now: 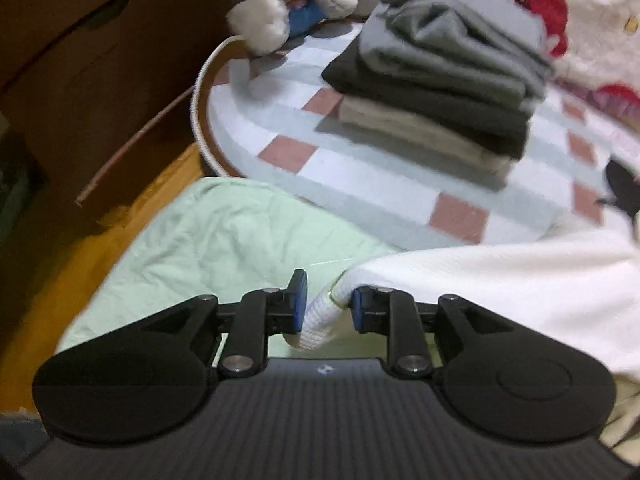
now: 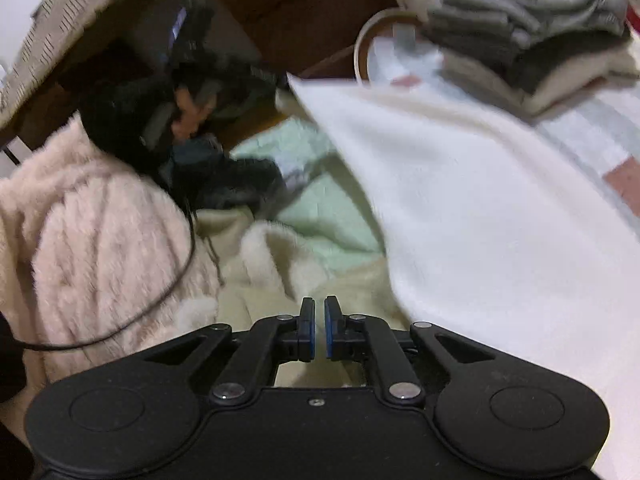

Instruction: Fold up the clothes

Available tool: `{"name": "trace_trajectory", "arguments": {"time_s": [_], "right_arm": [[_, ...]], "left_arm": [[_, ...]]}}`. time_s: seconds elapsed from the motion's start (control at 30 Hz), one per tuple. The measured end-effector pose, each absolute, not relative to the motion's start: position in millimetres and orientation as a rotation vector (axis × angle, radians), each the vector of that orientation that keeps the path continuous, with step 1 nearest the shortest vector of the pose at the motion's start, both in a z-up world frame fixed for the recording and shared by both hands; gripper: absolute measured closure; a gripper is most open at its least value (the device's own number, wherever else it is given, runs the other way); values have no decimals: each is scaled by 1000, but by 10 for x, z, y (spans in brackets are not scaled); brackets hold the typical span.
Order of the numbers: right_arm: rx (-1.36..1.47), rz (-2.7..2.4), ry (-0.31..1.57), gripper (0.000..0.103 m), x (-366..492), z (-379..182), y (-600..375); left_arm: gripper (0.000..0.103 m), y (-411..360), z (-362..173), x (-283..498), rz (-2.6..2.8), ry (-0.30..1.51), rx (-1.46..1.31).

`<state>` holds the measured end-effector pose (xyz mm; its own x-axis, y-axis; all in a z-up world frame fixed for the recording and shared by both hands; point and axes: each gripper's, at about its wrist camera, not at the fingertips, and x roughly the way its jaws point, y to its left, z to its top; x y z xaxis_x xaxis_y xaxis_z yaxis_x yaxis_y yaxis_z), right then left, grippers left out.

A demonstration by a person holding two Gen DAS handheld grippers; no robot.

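Bedding fills both views: a checked quilt (image 1: 400, 200) in white, grey and brick red, a pale green sheet (image 1: 224, 240) at its near edge, and brown wood beyond. On the quilt sits a stack of folded clothes (image 1: 440, 92), grey on dark on beige, which I take as the finished pile.

My working piece is the white garment (image 2: 500, 208). From the right wrist it spreads as a broad sheet up and to the right of my right gripper (image 2: 316, 330), its long edge running diagonally away toward the stack. From the left wrist it lies to the right, with a thick ribbed hem (image 1: 320, 316) reaching down between the jaws of my left gripper (image 1: 329, 310).

That left gripper is nearer the cloth. Its jaws stand partly apart; the hem lies against the left pad (image 1: 301, 308), while a gap shows on the other side, so I judge it released rather than pinched.

My right gripper is open only a sliver, nothing between its pads, cream fleece (image 2: 280, 264) below. I'd reach right for the next fold.
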<state>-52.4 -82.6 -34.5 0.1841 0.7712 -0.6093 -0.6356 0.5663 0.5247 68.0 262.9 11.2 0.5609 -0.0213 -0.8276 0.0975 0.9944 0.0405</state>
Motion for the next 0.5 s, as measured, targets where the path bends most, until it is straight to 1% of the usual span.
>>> {"name": "trace_trajectory", "arguments": {"time_s": [0.03,0.07,0.1,0.13,0.17,0.3,0.37,0.43,0.47,0.5], "right_arm": [[198,981,936,92,-488,-282,-936],[229,965,907,90,-452,-218,-1046],[260,946,879,80,-415,-155,-1159],[281,901,843,74,-368,-87,-1312],[302,855,808,67,-322,-19,-1467],[305,573,715,66,-145,196,-2149],[307,447,684,65,-184,248,-2478],[317,329,655,59,-305,261,-2810],[316,275,650,53,-381,233,-2973],[311,208,653,50,-475,197,-3138]], "left_arm": [[80,2572,157,658,-97,956,91],[76,2470,211,621,-133,929,119],[72,2356,267,588,-172,903,147],[64,2187,326,579,-233,888,171],[61,2017,386,569,-293,873,195],[61,1290,620,546,-544,812,282],[54,866,725,560,-674,780,316],[51,445,756,591,-787,765,326],[51,213,720,602,-847,772,338],[51,-26,674,613,-907,781,351]]}}
